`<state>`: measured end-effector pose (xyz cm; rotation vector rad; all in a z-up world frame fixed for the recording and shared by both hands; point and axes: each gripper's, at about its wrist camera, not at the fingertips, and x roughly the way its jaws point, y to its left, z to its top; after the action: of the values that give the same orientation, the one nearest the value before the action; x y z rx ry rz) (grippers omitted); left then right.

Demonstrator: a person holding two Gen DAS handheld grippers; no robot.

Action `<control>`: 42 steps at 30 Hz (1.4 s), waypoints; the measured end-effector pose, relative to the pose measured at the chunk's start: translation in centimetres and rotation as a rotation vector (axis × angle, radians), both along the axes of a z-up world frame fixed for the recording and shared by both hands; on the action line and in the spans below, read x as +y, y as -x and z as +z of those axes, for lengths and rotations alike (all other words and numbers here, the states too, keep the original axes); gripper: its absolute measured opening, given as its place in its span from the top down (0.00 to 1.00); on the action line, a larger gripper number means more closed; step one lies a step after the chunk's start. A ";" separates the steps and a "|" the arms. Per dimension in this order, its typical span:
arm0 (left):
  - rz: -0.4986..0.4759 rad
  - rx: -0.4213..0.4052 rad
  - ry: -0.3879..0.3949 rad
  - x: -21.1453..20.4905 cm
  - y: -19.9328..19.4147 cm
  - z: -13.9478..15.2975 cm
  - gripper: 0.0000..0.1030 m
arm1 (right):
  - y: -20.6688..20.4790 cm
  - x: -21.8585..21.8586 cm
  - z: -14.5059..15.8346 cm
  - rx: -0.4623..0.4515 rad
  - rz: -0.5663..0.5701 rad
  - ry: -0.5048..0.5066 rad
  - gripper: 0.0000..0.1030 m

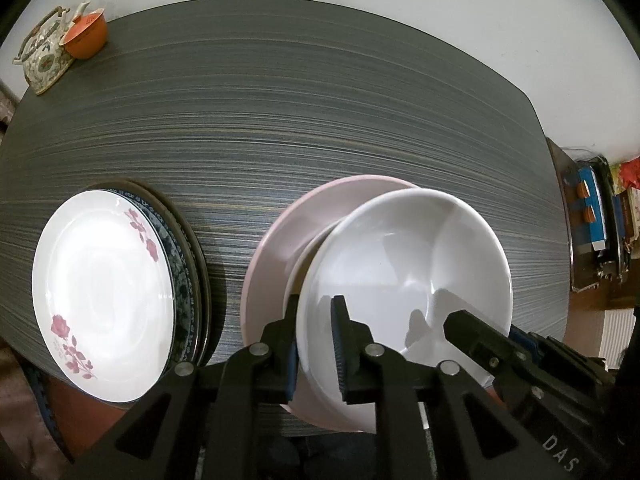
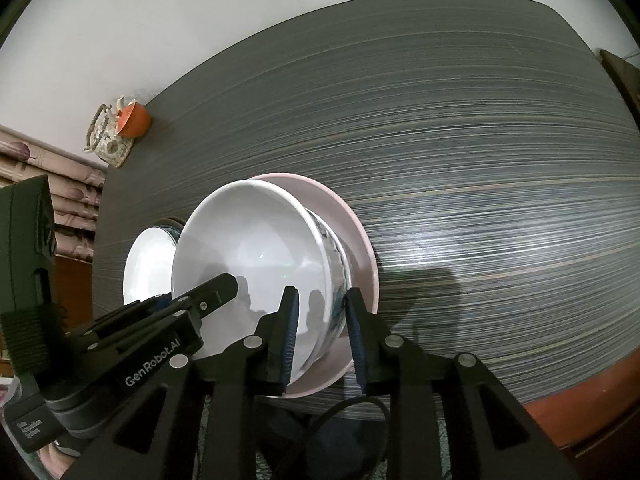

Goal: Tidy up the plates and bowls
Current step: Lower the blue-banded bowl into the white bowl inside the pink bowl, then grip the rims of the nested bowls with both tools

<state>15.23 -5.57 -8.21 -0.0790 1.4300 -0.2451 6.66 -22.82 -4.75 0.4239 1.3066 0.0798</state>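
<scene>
Down near the front edge of the dark striped table (image 1: 320, 100): a white bowl (image 1: 400, 264), seated on a wider pink plate (image 1: 276, 240). Shows a second pale rim just beneath on the left side and a patterned outer wall on the right; cannot tell whether that belongs to another bowl nested under it.

Straddling the bowl's left rim: the left gripper (image 1: 316, 304), one finger outside against the wall, the other inside and standing off the rim. Spread slightly, not pinching. Angled steeply downward.

Straddling the right rim: the right gripper (image 2: 321, 296), one finger inside the bowl, the other outside over the pink plate. Likewise parted a little, with a sliver of space at the outer pad, so no grip on the wall. Also pointed steeply down.

Left of the bowl and clear of the pink plate: a stack of plates, topped by a white plate with pink roses (image 1: 104, 280), resting on a blue-patterned plate (image 1: 182, 264), with a darker rim below that. Overhangs the near table edge slightly.

Far off at the far left corner: a floral teapot (image 1: 44, 56) with an orange cup (image 1: 86, 36) touching it.
</scene>
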 end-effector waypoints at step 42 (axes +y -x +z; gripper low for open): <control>-0.048 -0.096 -0.107 -1.1 0.5 2.9 0.73 | 1.1 -0.8 1.4 -0.025 0.001 -0.026 0.75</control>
<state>14.74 -6.67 -5.28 0.0543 1.3476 -0.2087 5.54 -23.60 -3.34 0.4431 1.2817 0.1023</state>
